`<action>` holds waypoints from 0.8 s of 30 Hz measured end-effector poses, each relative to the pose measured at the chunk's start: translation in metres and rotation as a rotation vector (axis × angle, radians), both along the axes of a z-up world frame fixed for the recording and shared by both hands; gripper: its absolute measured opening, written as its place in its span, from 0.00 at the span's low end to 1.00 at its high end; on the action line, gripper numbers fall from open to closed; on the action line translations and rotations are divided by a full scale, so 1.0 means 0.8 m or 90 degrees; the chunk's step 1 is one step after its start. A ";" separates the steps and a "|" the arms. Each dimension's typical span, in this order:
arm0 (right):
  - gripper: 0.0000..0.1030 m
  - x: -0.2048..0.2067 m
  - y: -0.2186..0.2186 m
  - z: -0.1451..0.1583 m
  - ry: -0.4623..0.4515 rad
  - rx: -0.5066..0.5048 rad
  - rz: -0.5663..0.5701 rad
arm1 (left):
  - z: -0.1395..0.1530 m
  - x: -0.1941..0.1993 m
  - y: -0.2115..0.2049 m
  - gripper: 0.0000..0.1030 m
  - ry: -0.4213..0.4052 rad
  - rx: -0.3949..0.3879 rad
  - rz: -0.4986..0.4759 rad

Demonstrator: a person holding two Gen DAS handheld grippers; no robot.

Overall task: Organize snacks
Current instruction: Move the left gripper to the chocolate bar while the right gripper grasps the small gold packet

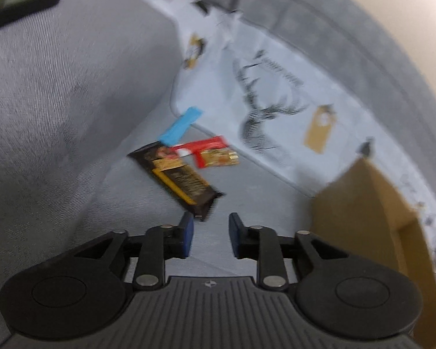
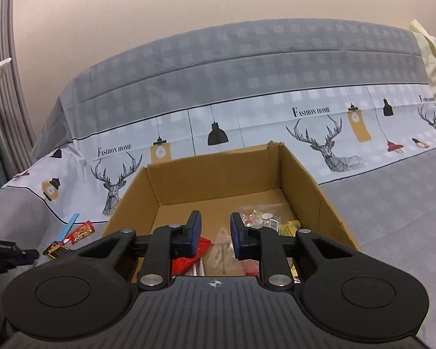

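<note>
My left gripper (image 1: 209,237) hangs with its fingers apart and nothing between them, just short of a dark snack bar (image 1: 178,179) lying on the grey bed cover (image 1: 58,116) straight ahead. Past the bar, touching its far end, sit a red and gold packet (image 1: 209,154) and a blue strip (image 1: 181,125); this view is blurred, so I cannot read any labels. The cardboard box (image 1: 372,218) shows only as a wall off to my right. My right gripper (image 2: 216,234), also parted and empty, hovers over that box (image 2: 218,171) and alone sees inside: a red packet (image 2: 186,263), clear bags (image 2: 258,218) and a yellow packet (image 2: 292,226) below my fingers.
</note>
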State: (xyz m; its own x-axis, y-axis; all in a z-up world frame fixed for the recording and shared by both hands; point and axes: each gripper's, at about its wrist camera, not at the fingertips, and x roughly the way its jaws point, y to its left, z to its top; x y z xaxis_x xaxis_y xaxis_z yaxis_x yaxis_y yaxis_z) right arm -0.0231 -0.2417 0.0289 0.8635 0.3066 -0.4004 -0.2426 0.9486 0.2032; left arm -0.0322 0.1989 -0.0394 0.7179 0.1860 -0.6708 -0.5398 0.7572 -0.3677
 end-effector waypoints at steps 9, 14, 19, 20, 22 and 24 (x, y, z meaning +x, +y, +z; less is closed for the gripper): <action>0.24 0.014 0.017 -0.006 0.023 -0.043 0.005 | -0.020 0.042 0.038 0.64 0.071 -0.047 0.157; 0.24 0.021 0.023 -0.009 0.033 -0.051 0.002 | -0.017 0.078 0.029 0.77 0.089 -0.008 0.146; 0.24 0.025 0.036 -0.011 0.030 -0.084 0.008 | -0.037 0.109 0.016 0.75 0.162 0.026 0.155; 0.24 0.026 0.040 -0.012 0.031 -0.092 0.012 | -0.038 0.109 0.015 0.73 0.165 0.036 0.156; 0.24 0.029 0.046 -0.012 0.031 -0.108 0.022 | -0.034 0.108 0.007 0.36 0.162 0.043 0.141; 0.24 0.031 0.058 -0.011 0.028 -0.130 0.039 | -0.029 0.104 0.000 0.29 0.165 0.054 0.140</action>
